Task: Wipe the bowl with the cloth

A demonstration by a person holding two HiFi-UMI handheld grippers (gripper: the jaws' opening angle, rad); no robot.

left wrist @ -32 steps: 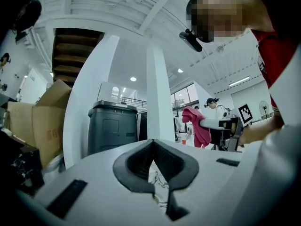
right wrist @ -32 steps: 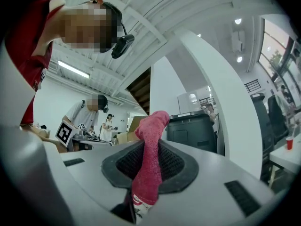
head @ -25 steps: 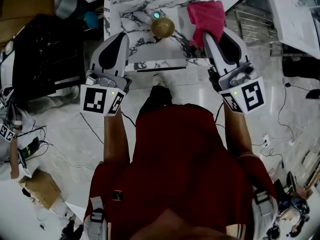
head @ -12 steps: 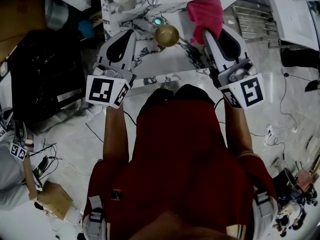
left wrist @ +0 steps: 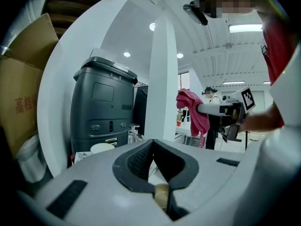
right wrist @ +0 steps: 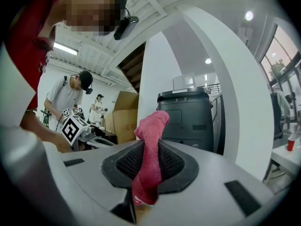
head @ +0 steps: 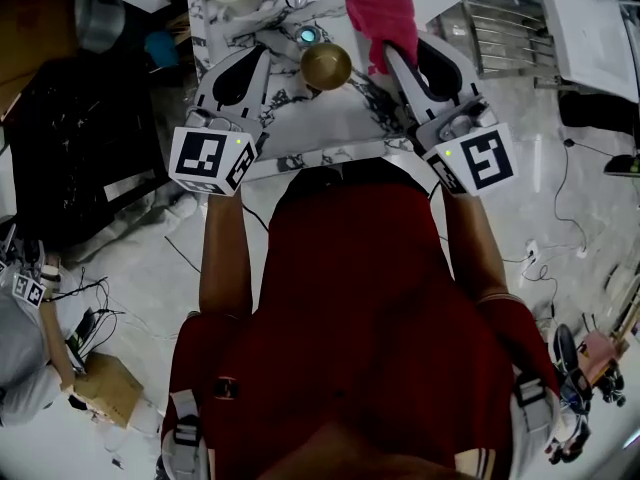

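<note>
Both arms reach forward over the marble table [head: 330, 118], with the grippers about level and pointing away from the person. The left gripper [head: 264, 58] has its jaws fully together with nothing between them. The right gripper [head: 387, 54] is clamped on the pink cloth [head: 381, 13], which bunches up past its tips. The bowl [head: 326, 65] stands upright on the table between the two grippers, near both and touched by neither. A second ago the grippers were back at the table's near edge; now both are further in, flanking the bowl
</note>
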